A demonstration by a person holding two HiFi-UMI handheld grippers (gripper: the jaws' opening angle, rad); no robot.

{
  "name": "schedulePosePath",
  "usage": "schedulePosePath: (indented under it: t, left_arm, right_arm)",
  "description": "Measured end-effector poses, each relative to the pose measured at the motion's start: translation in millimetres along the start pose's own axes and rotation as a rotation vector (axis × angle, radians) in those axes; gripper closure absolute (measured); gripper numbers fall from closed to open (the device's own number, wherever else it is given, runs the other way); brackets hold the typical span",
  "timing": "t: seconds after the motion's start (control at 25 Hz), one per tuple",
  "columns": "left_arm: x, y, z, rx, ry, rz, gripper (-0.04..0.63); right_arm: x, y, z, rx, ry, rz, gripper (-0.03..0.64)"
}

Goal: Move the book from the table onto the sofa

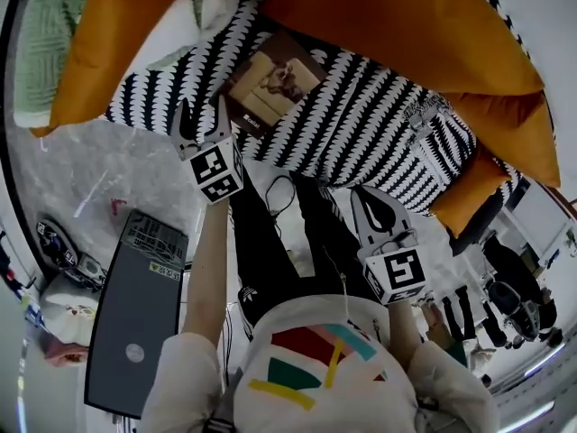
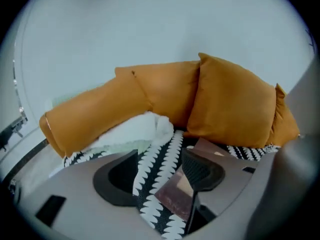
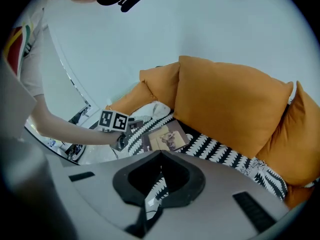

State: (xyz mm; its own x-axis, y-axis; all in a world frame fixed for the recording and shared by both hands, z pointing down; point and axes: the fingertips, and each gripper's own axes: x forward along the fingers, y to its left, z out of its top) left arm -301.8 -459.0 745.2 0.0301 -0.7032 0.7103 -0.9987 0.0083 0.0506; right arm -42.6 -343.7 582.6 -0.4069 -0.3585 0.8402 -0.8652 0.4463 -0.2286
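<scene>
The book [image 1: 275, 84] lies flat on the striped sofa seat [image 1: 379, 115], upper centre of the head view, under the orange cushions [image 1: 406, 16]. Left gripper [image 1: 200, 115]: jaws wide apart at the book's lower-left corner, not pinching it. Right gripper [image 1: 371, 204]: jaws together, empty, lower right.

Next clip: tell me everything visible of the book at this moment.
The book is a thin, brown-covered volume with a paler tan picture panel on its front and a darker strip with a small white label along one edge. It is closed and lies flat, face up, on the sofa's black-and-white patterned cover, just in front of the orange cushions. The left gripper stands at its near corner, jaws apart and not clamping it.
</scene>
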Motion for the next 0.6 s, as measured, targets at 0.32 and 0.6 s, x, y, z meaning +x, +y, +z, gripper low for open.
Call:
schedulePosePath:
  t: [0.32, 0.6]
  left_arm:
    - [-89, 4, 136, -0.018, -0.268, 0.039, 0.318]
    - [-208, -23, 225, -0.168, -0.466, 0.013, 0.318]
  right_arm:
    - [-42, 22, 89, -0.083, -0.186, 0.006, 0.604]
    - [-98, 46, 157, -0.138, -0.369, 0.088, 0.604]
